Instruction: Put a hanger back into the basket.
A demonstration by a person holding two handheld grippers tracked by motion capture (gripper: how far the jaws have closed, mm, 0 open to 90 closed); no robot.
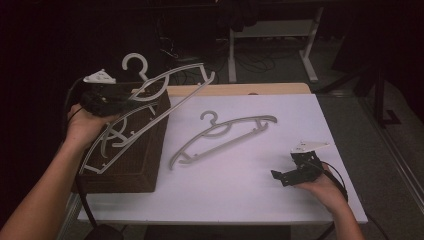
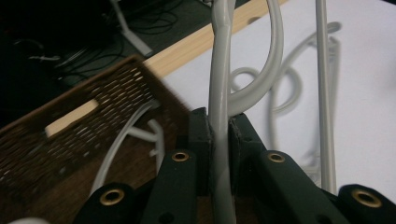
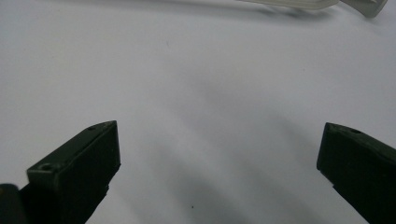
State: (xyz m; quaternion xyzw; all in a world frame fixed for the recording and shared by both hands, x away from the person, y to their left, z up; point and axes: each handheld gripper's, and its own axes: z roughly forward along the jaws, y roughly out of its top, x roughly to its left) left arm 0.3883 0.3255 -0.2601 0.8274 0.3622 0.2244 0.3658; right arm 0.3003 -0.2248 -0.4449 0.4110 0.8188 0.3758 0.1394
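Note:
My left gripper (image 1: 131,98) is shut on a grey plastic hanger (image 1: 172,75) and holds it tilted above the brown wicker basket (image 1: 135,172) at the table's left. In the left gripper view the jaws (image 2: 220,119) clamp the hanger's arm (image 2: 219,70) near its hook. Another pale hanger (image 2: 116,149) lies inside the basket (image 2: 56,154). A third grey hanger (image 1: 220,135) lies flat in the middle of the white table (image 1: 250,185). My right gripper (image 1: 279,177) hovers open over the front right of the table with nothing between its jaws (image 3: 219,149); a hanger tip (image 3: 327,3) shows far off.
A wooden strip (image 1: 240,89) runs along the table's far edge. Beyond it stand white desk legs (image 1: 310,45) and cables on a dark floor. Bare white surface (image 3: 210,84) lies ahead of my right gripper.

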